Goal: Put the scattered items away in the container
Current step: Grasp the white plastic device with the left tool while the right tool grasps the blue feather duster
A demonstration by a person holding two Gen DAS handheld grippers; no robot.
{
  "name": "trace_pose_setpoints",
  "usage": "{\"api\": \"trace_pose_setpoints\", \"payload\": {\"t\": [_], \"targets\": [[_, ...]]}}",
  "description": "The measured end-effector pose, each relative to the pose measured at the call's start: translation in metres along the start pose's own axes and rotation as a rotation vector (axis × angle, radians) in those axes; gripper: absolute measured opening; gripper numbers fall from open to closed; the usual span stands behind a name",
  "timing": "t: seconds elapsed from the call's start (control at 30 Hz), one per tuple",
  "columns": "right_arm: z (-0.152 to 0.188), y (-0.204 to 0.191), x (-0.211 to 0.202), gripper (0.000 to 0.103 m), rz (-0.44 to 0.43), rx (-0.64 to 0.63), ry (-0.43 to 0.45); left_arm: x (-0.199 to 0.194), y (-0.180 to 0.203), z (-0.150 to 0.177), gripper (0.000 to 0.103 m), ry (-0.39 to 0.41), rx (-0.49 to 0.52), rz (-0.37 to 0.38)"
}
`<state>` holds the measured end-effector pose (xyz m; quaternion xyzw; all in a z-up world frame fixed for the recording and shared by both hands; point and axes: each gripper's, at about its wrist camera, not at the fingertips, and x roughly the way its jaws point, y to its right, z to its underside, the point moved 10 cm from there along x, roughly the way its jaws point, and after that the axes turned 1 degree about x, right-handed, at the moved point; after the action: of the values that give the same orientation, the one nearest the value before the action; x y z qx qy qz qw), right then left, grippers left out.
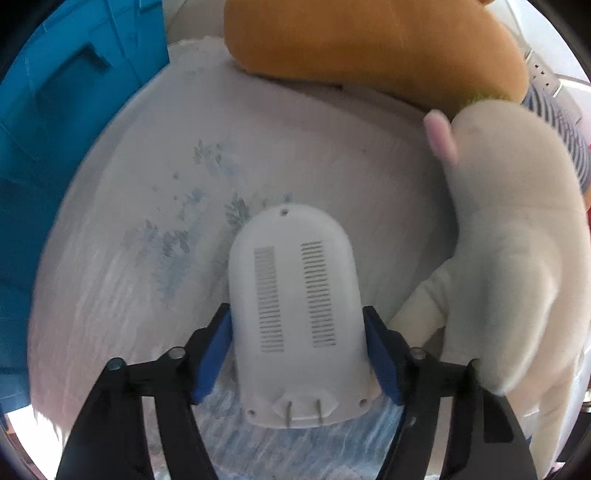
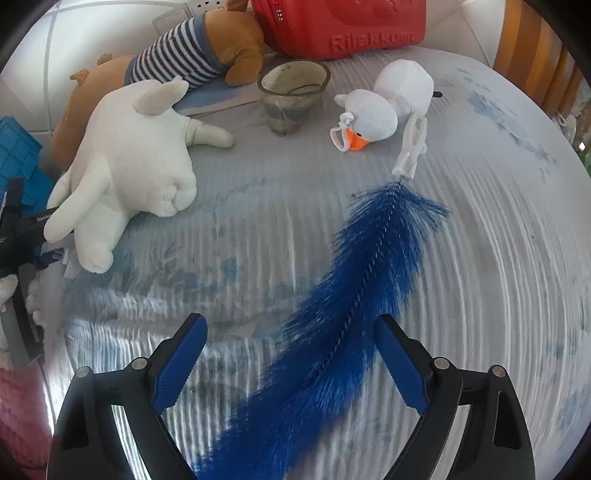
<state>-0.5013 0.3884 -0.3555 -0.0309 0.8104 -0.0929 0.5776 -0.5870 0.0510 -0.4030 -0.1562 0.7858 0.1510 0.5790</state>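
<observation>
overall three plush toys [image 2: 125, 162], one blue brush [image 2: 354, 295], one cup [image 2: 291, 96]

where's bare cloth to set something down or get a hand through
Free: the wide stretch right of the blue brush, below the goose plush; also between the brush and the white plush. Crowded: the far edge, with the glass cup, striped bear and red case packed close.

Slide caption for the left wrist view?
Left gripper clamps a white vented plug-in device beside a cream plush toy.
</observation>
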Motion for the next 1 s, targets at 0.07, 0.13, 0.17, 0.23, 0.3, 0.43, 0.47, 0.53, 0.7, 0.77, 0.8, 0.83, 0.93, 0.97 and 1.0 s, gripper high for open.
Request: {"api": "trace_pose_setpoints", "payload": {"t": [0.07,0.13,0.17,0.23,0.3,0.43,0.47,0.53,0.7,0.77,0.8,0.83,0.93,0.97,1.0], "targets": [[0.003,0.002,-0.002,0.092,0.007,0.001,-0.001,-0.002,0.002,0.003,0.066,0.000,0.014,0.007],[0.006,0.007,-0.004,0.092,0.019,0.010,-0.001,-0.007,0.003,0.010,0.066,-0.006,0.033,0.018],[0.007,0.011,-0.005,0.092,0.025,0.017,-0.001,-0.011,0.001,0.014,0.066,-0.003,0.047,0.017],[0.012,0.019,-0.006,0.092,0.033,0.047,-0.006,-0.023,-0.003,0.024,0.066,0.006,0.073,0.014],[0.015,0.023,-0.005,0.089,0.029,0.067,-0.012,-0.037,-0.010,0.036,0.066,0.013,0.092,0.016],[0.019,0.025,0.003,0.068,0.013,0.098,-0.019,-0.064,-0.019,0.063,0.066,0.030,0.149,0.007],[0.019,0.025,0.006,0.065,0.009,0.105,-0.018,-0.070,-0.018,0.071,0.066,0.034,0.169,0.005],[0.020,0.025,0.011,0.062,0.006,0.114,-0.014,-0.081,-0.017,0.091,0.066,0.036,0.205,0.010],[0.016,0.023,0.015,0.058,0.044,0.076,0.006,-0.096,-0.016,0.135,0.066,0.011,0.282,0.044],[0.015,0.024,0.014,0.059,0.041,0.079,0.015,-0.099,-0.010,0.150,0.066,0.002,0.310,0.053],[0.014,0.024,0.014,0.060,0.041,0.076,0.020,-0.100,-0.009,0.155,0.066,-0.004,0.321,0.057],[0.013,0.024,0.014,0.062,0.044,0.072,0.025,-0.100,-0.009,0.161,0.066,-0.011,0.331,0.062],[0.007,0.025,0.015,0.063,0.074,0.045,0.043,-0.102,-0.009,0.176,0.066,-0.025,0.346,0.065],[0.006,0.025,0.016,0.056,0.092,0.028,0.050,-0.101,-0.009,0.179,0.066,-0.028,0.348,0.065],[0.006,0.025,0.015,0.049,0.117,0.004,0.053,-0.102,-0.009,0.181,0.066,-0.030,0.350,0.067]]}}
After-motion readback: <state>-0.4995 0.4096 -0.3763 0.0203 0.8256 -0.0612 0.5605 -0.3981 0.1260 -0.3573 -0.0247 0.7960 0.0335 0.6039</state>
